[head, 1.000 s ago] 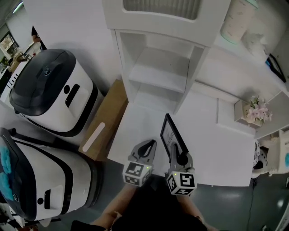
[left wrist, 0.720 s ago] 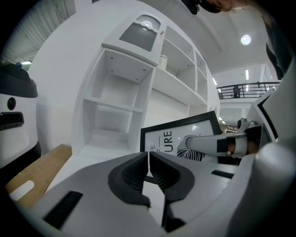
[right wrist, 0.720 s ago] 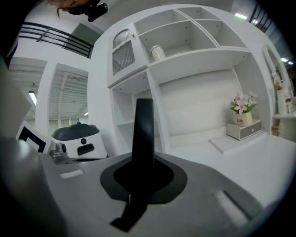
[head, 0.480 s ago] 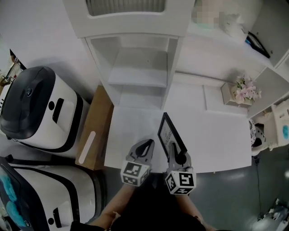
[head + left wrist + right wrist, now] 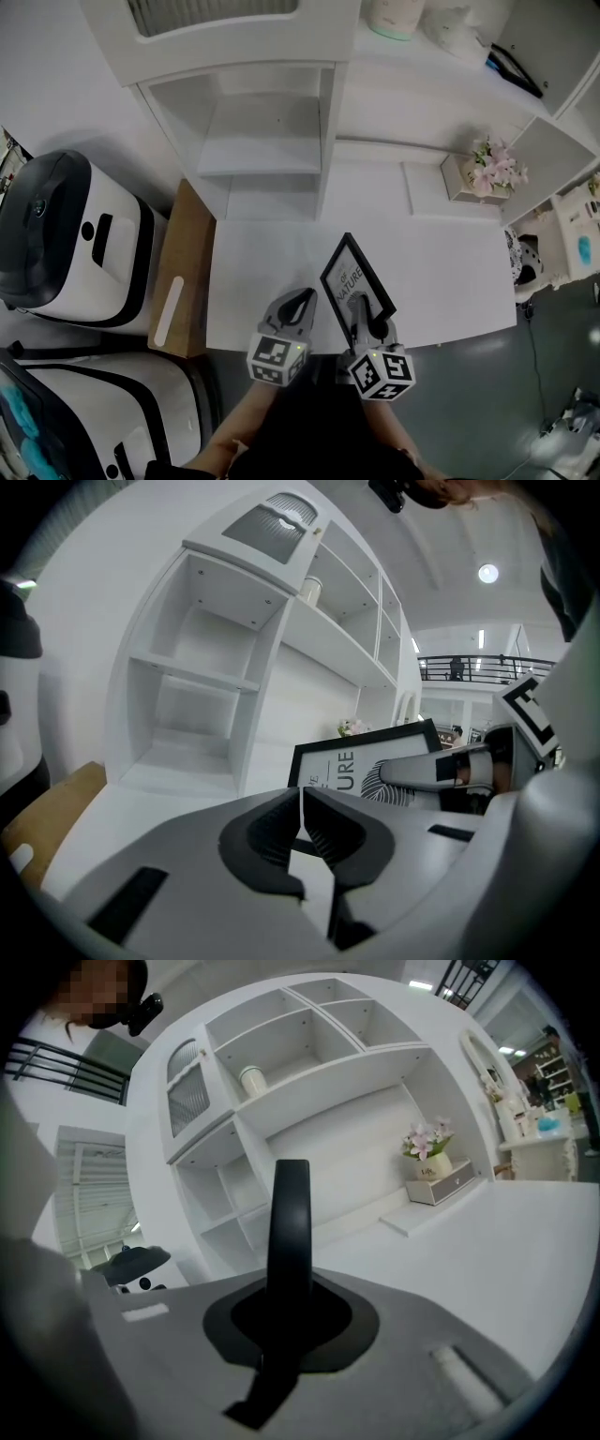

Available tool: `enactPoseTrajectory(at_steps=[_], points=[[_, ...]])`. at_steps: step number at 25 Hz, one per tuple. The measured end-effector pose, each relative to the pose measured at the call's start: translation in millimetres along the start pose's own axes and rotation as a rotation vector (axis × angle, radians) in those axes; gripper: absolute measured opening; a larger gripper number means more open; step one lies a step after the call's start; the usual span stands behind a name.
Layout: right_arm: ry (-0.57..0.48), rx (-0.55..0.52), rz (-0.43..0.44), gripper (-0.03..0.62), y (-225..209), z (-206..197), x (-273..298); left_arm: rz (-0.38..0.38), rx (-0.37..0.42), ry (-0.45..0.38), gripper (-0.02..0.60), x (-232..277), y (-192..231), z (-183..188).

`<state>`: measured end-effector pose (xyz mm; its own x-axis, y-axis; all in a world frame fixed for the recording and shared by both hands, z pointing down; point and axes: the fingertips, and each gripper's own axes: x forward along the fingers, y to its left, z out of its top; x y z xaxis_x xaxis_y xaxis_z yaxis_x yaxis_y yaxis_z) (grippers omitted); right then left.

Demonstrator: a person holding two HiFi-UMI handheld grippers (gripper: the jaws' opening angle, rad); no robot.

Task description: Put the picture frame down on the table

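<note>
frame: picture frame stands tilted over the near middle of the table, printed face toward the left. Can't tell whether its low edge touches the top.
right gripper: right gripper is clamped on the frame's near lower edge. In its own view the frame runs edge-on straight up between the jaws.
left gripper: left gripper has its jaws together with nothing in them, just left of the frame and not touching it.
risk 1: one-edge grip with a tall lever above it. If released while the frame is this steep, I'd expect it to slap flat and could crack the glazing.
risk 2: the frame could pivot in the pads as it is laid over, so a corner hits first.
risk 3: the grip sits close to the near table edge. Set down short, the frame would overhang and could slide off toward the person.
risk 4: the left gripper sits on the printed side, so laying the frame that way would land it on the gripper.
shelf unit: shelf unit at the back of the table, well clear.
machines: two white-and-black machines on the floor at left, off the table.
board: brown board against the table's left edge, not in the way.
flowers: flower box at back right, well apart.
path: the tabletop around the frame is bare and nothing blocks the set-down.
</note>
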<state>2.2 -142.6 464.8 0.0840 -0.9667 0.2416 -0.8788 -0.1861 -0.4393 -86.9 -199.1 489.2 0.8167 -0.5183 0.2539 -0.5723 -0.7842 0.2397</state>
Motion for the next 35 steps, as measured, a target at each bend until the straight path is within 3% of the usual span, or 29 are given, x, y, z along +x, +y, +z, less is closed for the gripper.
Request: enactPoseTrajectory(at_steps=[14,23,31,35], points=[[-0.008,0.26,0.023,0.014,-30,-2,0,0.025,-0.026,0.044,0.02,8,-5,-15],[-0.001,0.563,0.018,0.014,-61,-17,4,0.03,-0.039,0.065,0.02,15,-13,-26],[-0.02,0.685,0.138,0.014,-67,-10,22,0.063,-0.045,0.08,0.02,20,-11,-31],[0.045,0.773,0.069,0.014,-83,-28,26,0.087,-0.058,0.077,0.02,22,-9,-32]])
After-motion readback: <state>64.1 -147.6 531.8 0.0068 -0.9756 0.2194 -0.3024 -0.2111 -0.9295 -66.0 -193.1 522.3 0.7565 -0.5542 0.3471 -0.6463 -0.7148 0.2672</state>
